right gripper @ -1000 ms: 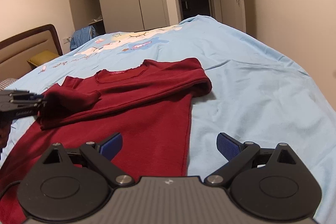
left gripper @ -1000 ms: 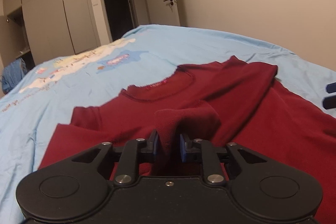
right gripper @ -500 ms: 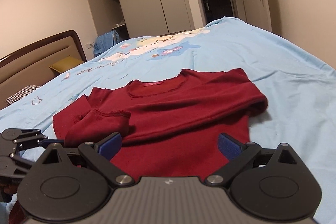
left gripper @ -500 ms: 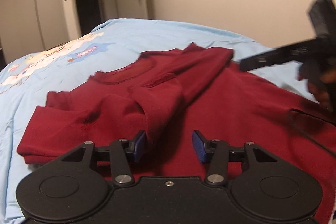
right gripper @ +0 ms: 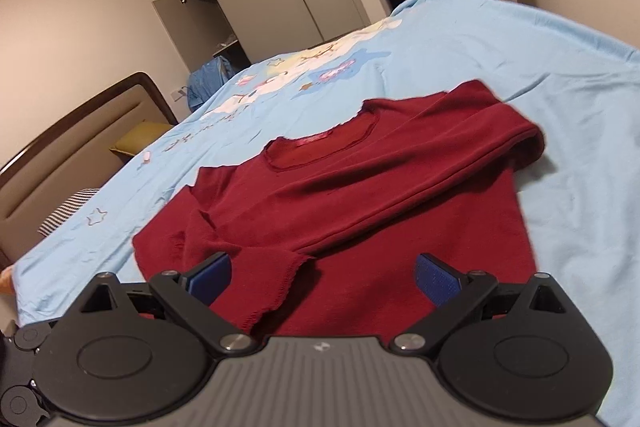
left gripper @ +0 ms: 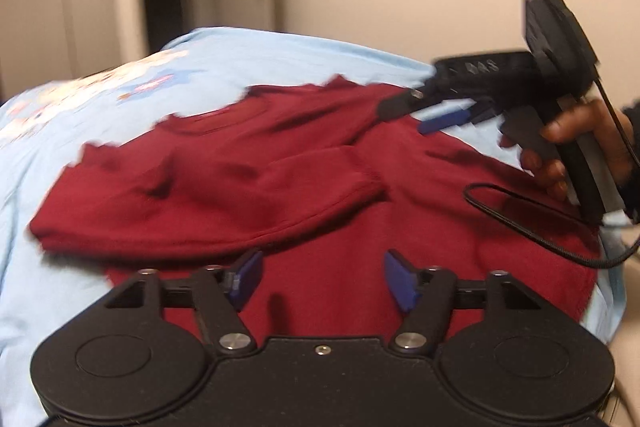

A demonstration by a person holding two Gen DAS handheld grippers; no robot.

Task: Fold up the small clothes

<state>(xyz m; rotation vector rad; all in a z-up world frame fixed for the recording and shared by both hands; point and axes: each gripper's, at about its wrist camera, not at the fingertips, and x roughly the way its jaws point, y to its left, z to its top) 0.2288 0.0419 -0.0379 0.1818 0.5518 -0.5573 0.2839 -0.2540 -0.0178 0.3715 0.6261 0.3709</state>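
Above the red sweater (right gripper: 360,195), both grippers (left gripper: 320,279) (right gripper: 320,277) hover, jaws spread, empty.

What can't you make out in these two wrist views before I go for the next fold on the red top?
- Left wrist view: motion blur smears the red top, so its collar label is unreadable.
- Left wrist view: the left gripper body hides the top's hem.
- Right wrist view: the right gripper body covers the hem there too.
- Right wrist view: the folded sleeve hides the chest beneath.
- Both views: the bed sheet runs off frame.
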